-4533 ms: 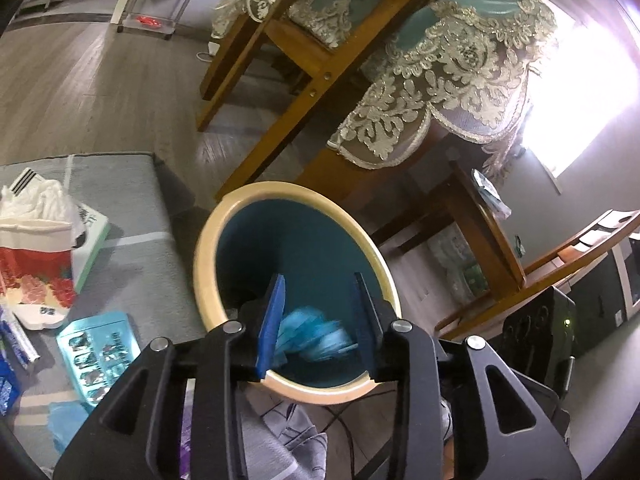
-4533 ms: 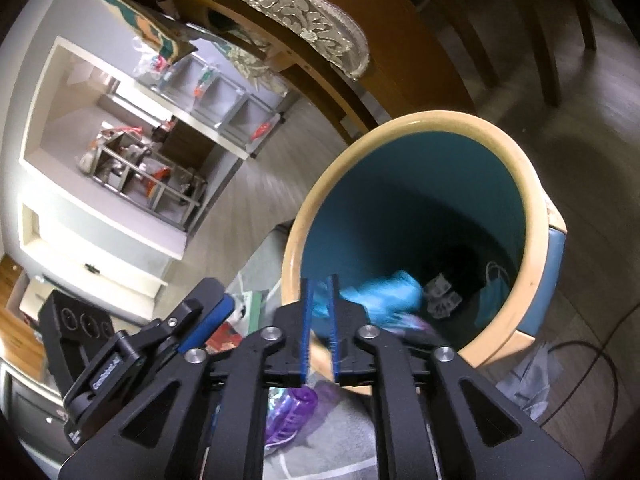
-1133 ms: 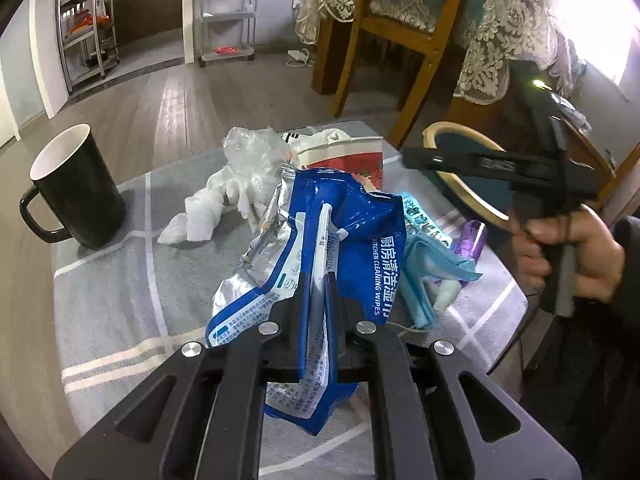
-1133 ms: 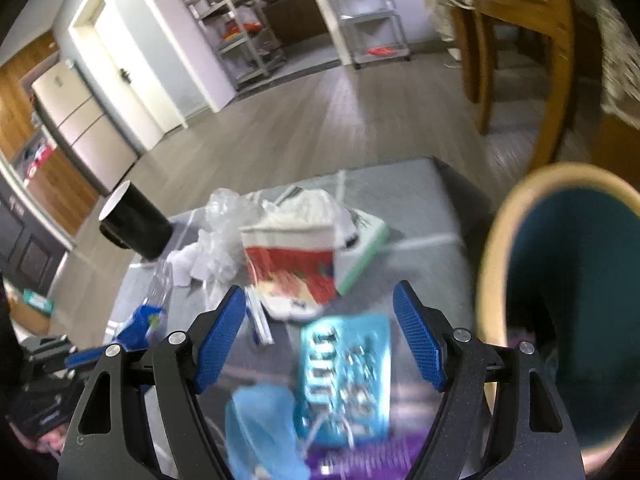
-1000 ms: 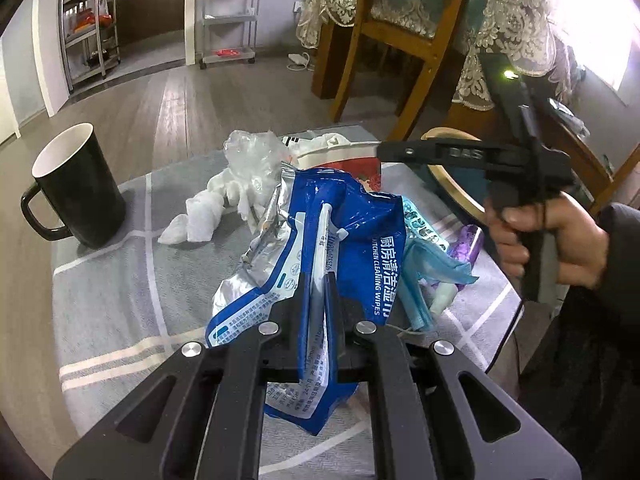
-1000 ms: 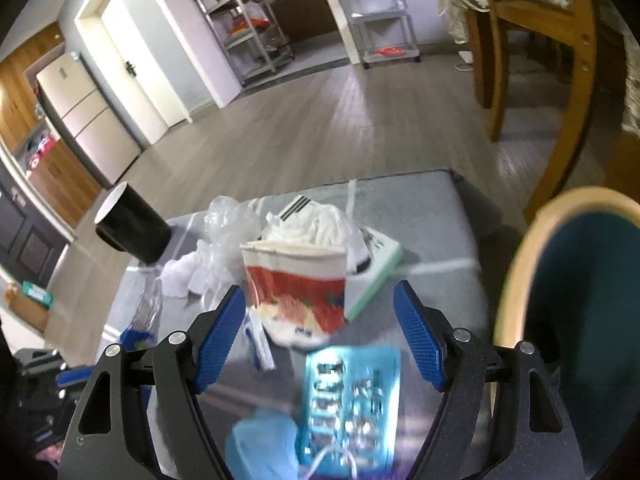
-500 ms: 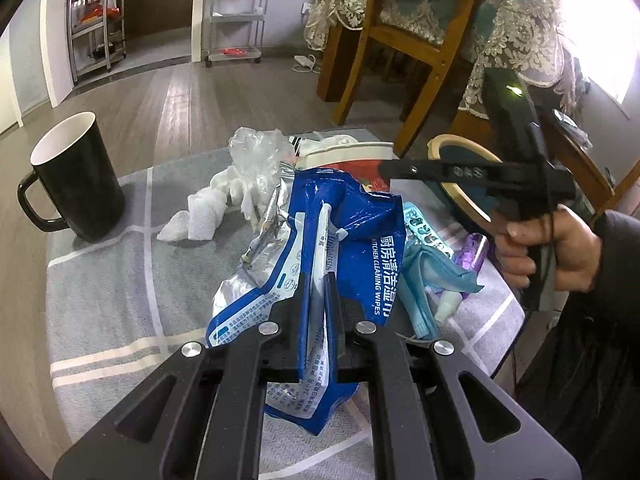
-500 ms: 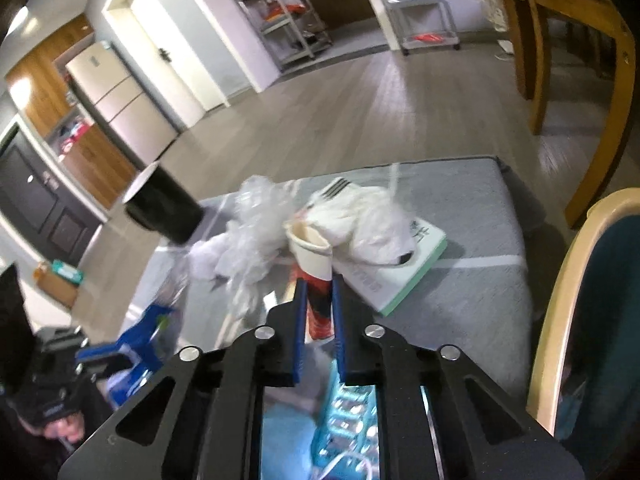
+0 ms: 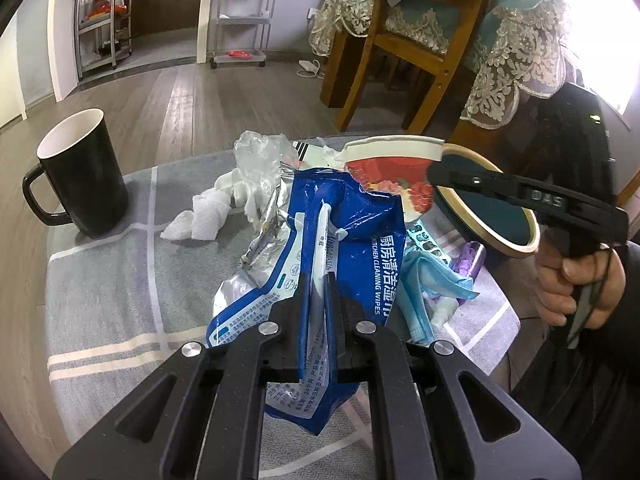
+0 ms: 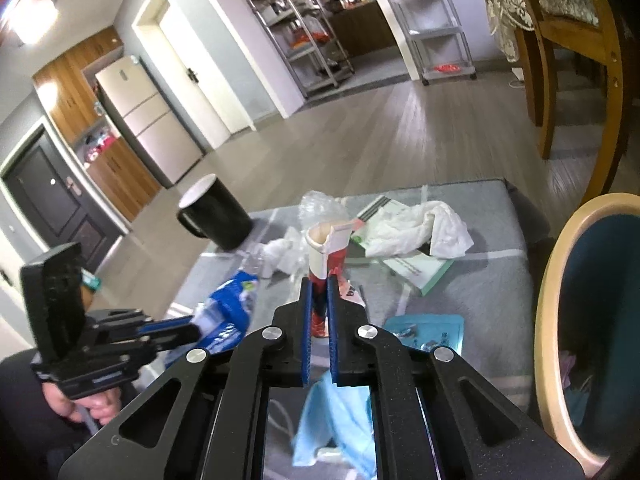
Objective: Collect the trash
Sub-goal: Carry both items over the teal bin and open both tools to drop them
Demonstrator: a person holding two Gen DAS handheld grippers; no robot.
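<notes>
My left gripper (image 9: 318,280) is shut on a blue and silver cleaning-wipes packet (image 9: 340,232) and holds it above the grey tablecloth (image 9: 112,300). My right gripper (image 10: 319,284) is shut on a flattened red and white paper cup (image 10: 326,254), lifted off the table; the cup also shows in the left wrist view (image 9: 394,168). The teal bin with a tan rim (image 10: 552,320) stands at the table's right edge and holds some trash. A blue face mask (image 10: 332,420), a teal blister pack (image 10: 428,332), crumpled white tissues (image 10: 416,228) and clear plastic wrap (image 9: 260,148) lie on the table.
A black mug (image 9: 80,176) stands at the table's left. A green-edged booklet (image 10: 412,268) lies under the tissues. A purple bottle (image 9: 468,256) lies near the bin. Wooden chairs (image 9: 404,40) and a lace-covered dining table (image 9: 512,40) stand behind. Metal shelves (image 10: 320,28) line the far wall.
My right gripper closed on the paper cup and lifted it off the table. My left gripper keeps holding the wipes packet, almost unmoved. Earlier both grippers dropped blue trash into the bin.
</notes>
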